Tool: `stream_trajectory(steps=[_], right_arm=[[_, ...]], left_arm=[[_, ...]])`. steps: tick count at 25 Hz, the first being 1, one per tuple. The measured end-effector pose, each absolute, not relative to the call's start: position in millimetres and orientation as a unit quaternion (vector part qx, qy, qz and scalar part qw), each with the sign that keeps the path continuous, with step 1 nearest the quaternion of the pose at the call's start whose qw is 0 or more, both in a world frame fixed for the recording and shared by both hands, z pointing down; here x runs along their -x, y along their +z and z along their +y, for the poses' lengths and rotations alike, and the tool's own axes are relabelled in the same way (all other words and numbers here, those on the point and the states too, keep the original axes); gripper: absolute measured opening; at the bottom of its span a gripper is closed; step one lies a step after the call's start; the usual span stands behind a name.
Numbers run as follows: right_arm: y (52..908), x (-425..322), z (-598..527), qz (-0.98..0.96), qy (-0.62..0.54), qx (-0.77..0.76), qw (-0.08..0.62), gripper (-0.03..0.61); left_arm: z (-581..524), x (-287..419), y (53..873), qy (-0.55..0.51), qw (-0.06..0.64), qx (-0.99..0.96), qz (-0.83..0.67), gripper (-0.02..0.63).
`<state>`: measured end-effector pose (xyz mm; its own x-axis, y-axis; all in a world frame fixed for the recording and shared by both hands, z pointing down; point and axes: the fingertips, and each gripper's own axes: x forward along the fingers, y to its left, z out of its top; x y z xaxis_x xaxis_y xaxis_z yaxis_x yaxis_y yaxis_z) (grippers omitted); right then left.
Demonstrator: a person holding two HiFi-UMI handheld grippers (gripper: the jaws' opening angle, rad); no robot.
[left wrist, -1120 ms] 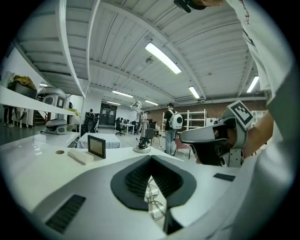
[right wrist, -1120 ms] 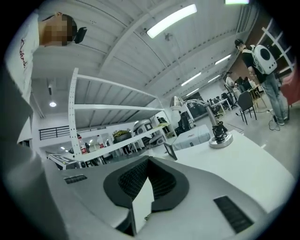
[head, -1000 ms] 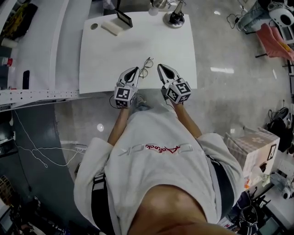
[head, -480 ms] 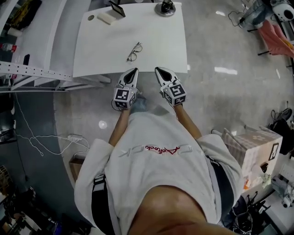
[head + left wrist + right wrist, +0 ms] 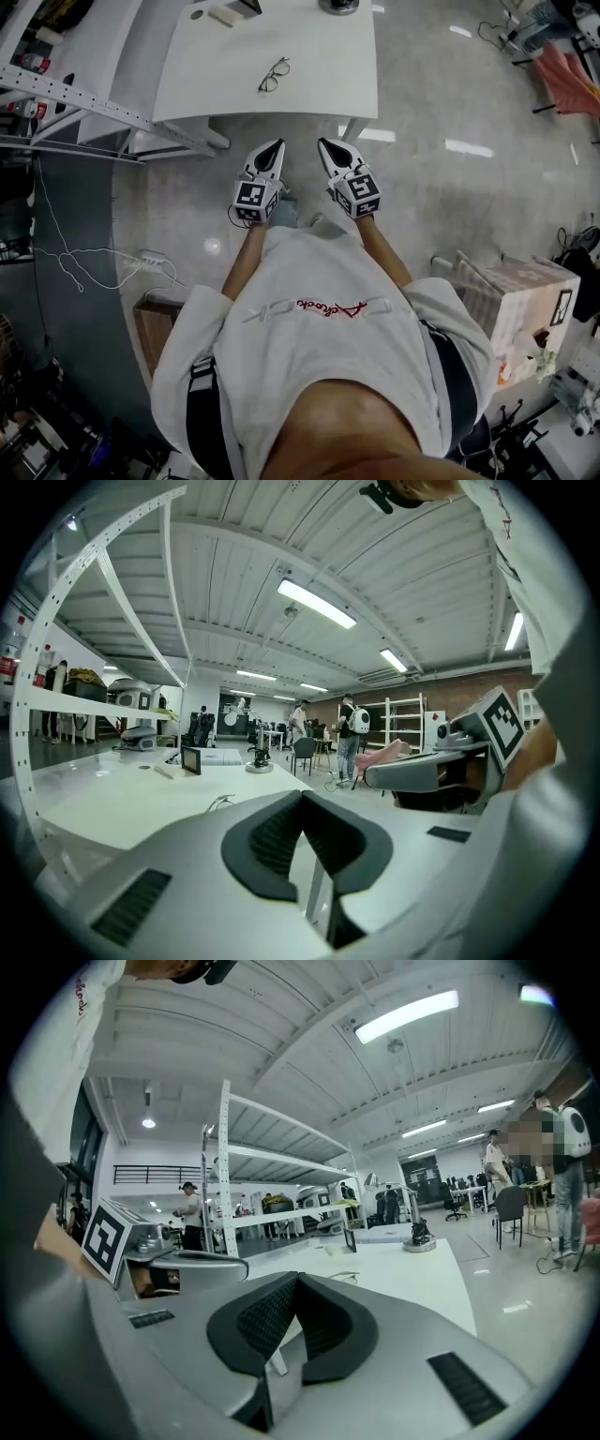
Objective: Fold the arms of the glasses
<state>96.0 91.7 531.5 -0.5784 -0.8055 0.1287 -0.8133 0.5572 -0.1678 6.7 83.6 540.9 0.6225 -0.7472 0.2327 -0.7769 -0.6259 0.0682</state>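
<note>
The thin wire-rimmed glasses (image 5: 273,74) lie alone on the white table (image 5: 319,84); their arms are too small to make out. They also show as a faint wire shape in the left gripper view (image 5: 222,802) and as the same glasses in the right gripper view (image 5: 345,1276). My left gripper (image 5: 272,147) and right gripper (image 5: 326,145) hang side by side over the grey floor, well short of the table's near edge. Both are shut with nothing between the jaws, as the left gripper (image 5: 302,794) and right gripper (image 5: 297,1277) show close up.
A lamp base (image 5: 339,7), a white block (image 5: 222,16) and a dark tablet stand at the table's far edge. A perforated white rack (image 5: 84,94) runs along the left. A cable (image 5: 84,258) lies on the floor; a cardboard box (image 5: 525,305) stands at the right.
Both grippers have drawn back from the table's edge and now hang over the floor. The table and the glasses lie farther away, higher in the head view.
</note>
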Motion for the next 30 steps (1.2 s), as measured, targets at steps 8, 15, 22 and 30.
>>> stream_trajectory(steps=[8, 15, 22, 30], right_arm=[[529, -82, 123, -0.885, 0.102, -0.454, 0.022, 0.006], [525, -68, 128, -0.885, 0.095, -0.454, 0.034, 0.006], [522, -57, 122, -0.885, 0.088, -0.455, 0.037, 0.006], [524, -55, 122, -0.882, 0.092, -0.460, 0.034, 0.006]], left_arm=[[112, 4, 529, 0.087, 0.079, -0.896, -0.429, 0.029], [117, 19, 527, 0.075, 0.075, -0.893, -0.437, 0.029], [113, 30, 522, 0.076, 0.068, -0.894, -0.437, 0.029], [115, 32, 522, 0.068, 0.070, -0.893, -0.438, 0.029]])
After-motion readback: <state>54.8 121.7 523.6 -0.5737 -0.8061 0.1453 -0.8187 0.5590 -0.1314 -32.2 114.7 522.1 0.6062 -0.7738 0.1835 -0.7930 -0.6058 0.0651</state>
